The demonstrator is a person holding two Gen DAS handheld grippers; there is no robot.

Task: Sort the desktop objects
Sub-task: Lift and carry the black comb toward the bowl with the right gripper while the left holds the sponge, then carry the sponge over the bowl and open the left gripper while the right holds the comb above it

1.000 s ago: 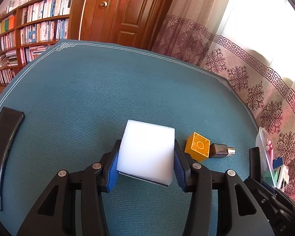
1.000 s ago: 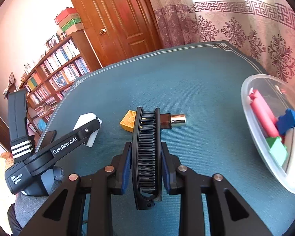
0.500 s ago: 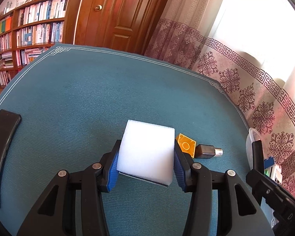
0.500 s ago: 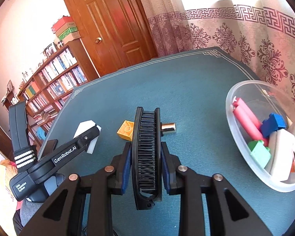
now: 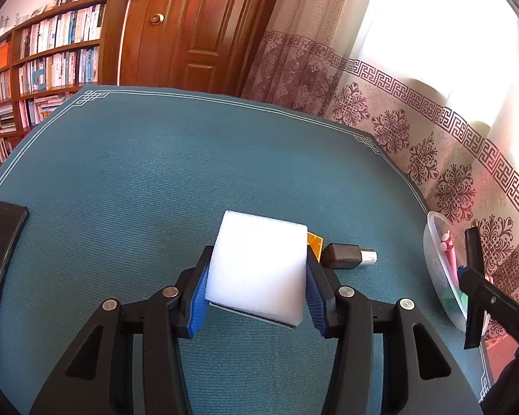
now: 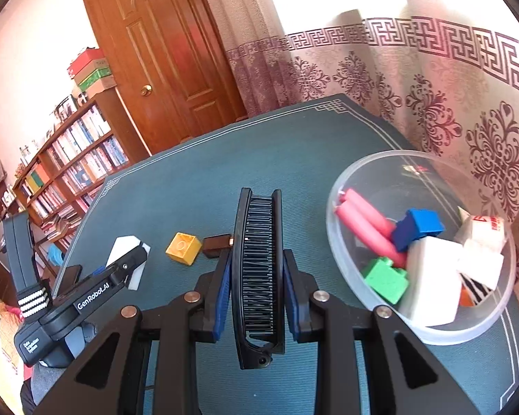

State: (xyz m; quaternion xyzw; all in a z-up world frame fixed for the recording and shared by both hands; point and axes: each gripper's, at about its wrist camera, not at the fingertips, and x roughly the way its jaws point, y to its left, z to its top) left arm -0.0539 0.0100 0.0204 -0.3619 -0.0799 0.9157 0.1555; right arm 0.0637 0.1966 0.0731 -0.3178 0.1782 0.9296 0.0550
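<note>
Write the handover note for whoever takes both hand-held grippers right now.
Left hand-held gripper: shut on the white foam block, held above the teal table.
Right hand-held gripper: shut on the black comb, close to the clear bowl.
Done: the bowl already holds pink rolls, a blue brick, a green brick and white blocks.
Left: drop off the comb and the foam block; then the yellow brick and the brown stick with a metal tip, both loose on the table.
</note>
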